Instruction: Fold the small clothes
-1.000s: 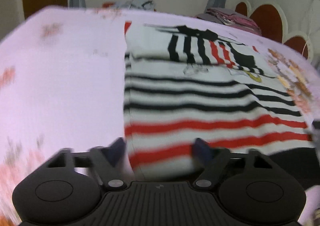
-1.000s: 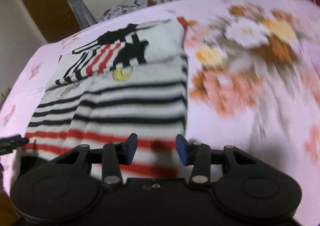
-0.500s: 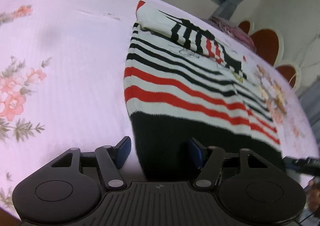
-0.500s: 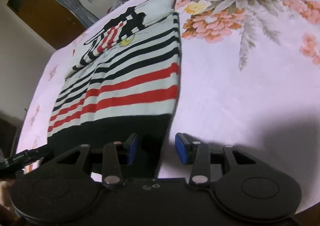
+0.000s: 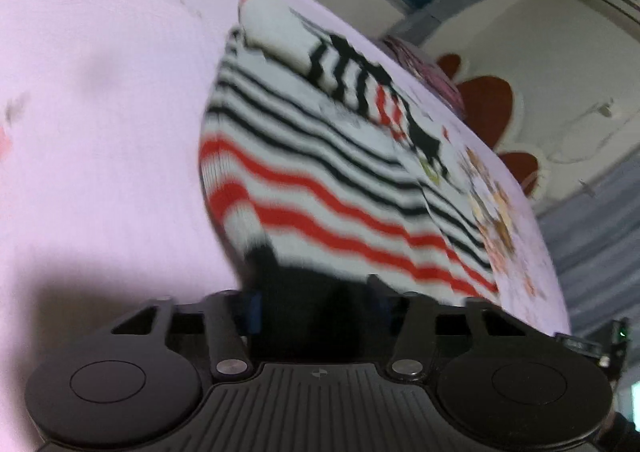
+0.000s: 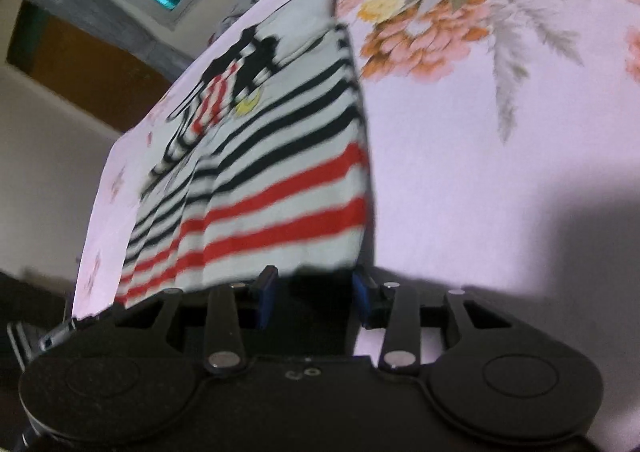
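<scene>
**Both tongs closing on the sweater's black hem**

Your striped sweater (image 5: 332, 188) lies flat on the bed (image 5: 100, 112), over the pink flowered sheet, with its black hem nearest you and a folded part with a black and red pattern at the far end.

Your left tongs (image 5: 316, 304) sit at the hem's left corner. Their jaws are closing, with the black hem between the blue pads (image 5: 254, 310). The cloth just ahead is lifted and rumpled, but the picture is blurred and dark there, so you cannot tell whether the pads already press on it.

Your right tongs (image 6: 314, 298) sit at the hem's right corner. Their jaws are closing as well, about a third open, with the black hem between the blue pads (image 6: 360, 300). The cloth fills the gap; whether it is pinched cannot be told.

The other tool shows at the low edge of each view.
</scene>
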### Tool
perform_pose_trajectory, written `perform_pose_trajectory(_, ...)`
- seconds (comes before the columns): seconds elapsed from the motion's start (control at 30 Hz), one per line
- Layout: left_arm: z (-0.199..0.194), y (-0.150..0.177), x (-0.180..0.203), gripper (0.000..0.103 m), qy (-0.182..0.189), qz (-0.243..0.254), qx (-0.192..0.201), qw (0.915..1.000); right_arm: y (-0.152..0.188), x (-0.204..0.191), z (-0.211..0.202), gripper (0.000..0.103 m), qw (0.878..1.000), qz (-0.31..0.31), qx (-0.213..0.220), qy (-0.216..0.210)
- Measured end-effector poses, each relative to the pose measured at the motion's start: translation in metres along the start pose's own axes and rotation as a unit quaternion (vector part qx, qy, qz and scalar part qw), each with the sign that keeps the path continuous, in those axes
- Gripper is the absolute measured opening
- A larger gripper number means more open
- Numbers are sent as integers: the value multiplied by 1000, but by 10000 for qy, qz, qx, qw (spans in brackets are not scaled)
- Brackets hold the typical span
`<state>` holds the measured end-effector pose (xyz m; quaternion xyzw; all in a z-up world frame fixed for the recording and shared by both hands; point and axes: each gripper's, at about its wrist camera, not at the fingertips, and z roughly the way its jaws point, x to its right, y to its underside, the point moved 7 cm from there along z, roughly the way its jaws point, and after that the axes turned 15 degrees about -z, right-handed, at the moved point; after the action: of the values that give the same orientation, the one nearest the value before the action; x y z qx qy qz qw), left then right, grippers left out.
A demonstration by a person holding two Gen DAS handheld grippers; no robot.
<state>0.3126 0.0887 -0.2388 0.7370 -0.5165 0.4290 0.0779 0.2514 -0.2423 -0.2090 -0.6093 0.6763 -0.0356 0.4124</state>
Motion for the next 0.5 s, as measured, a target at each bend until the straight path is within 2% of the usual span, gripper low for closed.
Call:
perform_pose_trajectory(0.07,-4,5,-4,44,136,-25,43,9999,6,-4,0,33,9999,48,14,-141)
perform_pose_trajectory(0.17,-1,-1,-11,41,269,-364,85,9989,7,-2,6,20,9988,308,32,-385)
perform_pose_trajectory(0.2,0,-3,-11,36,242,-397,107,9989,6,-1,8,10,9983,368,13,-452)
perform_pose_trajectory(0.23,2,-4,-10,22,154,-354,106,9992,4,-1,9,6,9984,360,7,-431)
perform_pose_trajectory(0.27,2,-5,-8,10,32,-267,160,9995,2,-2,8,6,9987,294,64,-413)
perform_pose_trajectory(0.3,-1,-7,-7,7,5,-227,237,9995,-1,-4,3,6,9986,244,164,-430)
perform_pose_trajectory(0.4,-20,-12,-2,7,137,-215,673,9974,-10,-12,-17,6,9975,36,536,-468)
perform_pose_trajectory(0.47,-25,-13,-6,7,4,-223,799,9966,-13,-13,-30,6,9955,4,788,-527)
perform_pose_trajectory(0.5,-22,-11,-11,7,-229,-171,764,9967,-12,-11,-34,6,9950,21,838,-538)
